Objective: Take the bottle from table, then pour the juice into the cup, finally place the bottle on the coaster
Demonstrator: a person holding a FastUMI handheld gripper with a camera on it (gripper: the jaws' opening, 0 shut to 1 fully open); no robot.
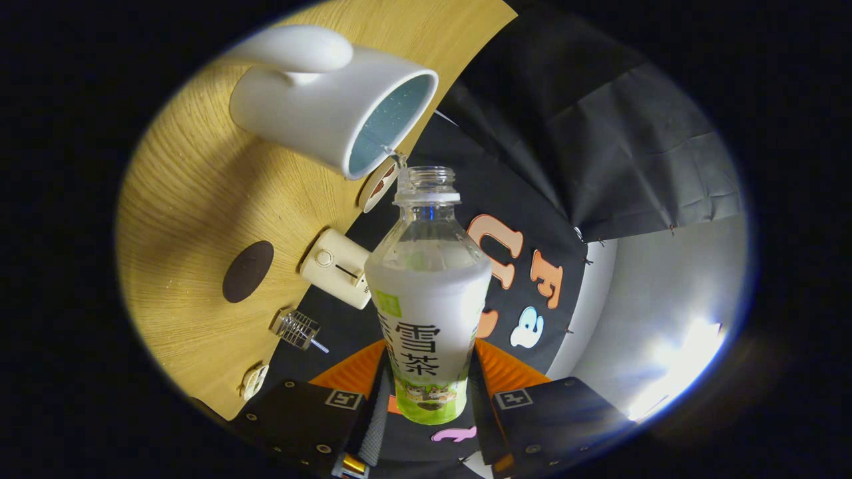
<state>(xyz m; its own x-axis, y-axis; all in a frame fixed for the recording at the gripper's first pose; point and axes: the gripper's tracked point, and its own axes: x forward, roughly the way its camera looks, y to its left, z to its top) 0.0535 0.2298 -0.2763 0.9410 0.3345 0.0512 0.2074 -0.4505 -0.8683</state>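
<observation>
The gripper [426, 399] clamps both fingers on the clear plastic bottle with a white-green label [426, 299], uncapped; its mouth sits just beside the white ceramic cup's [313, 100] rim, at eleven o'clock; a dark round coaster [247, 271] lies on the wooden table [186, 199] at nine o'clock from the bottle.

Uncapped clear plastic bottle with white-green label [426, 293], tipped, its mouth at the white ceramic cup's [326, 106] rim at 11 o'clock; dark round coaster [247, 271] at 9 o'clock.

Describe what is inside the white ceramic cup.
The white ceramic cup has a pale blue, speckled inner wall. Its bottom and any juice are hidden. The gripper holds the uncapped clear plastic bottle at the rim.
</observation>
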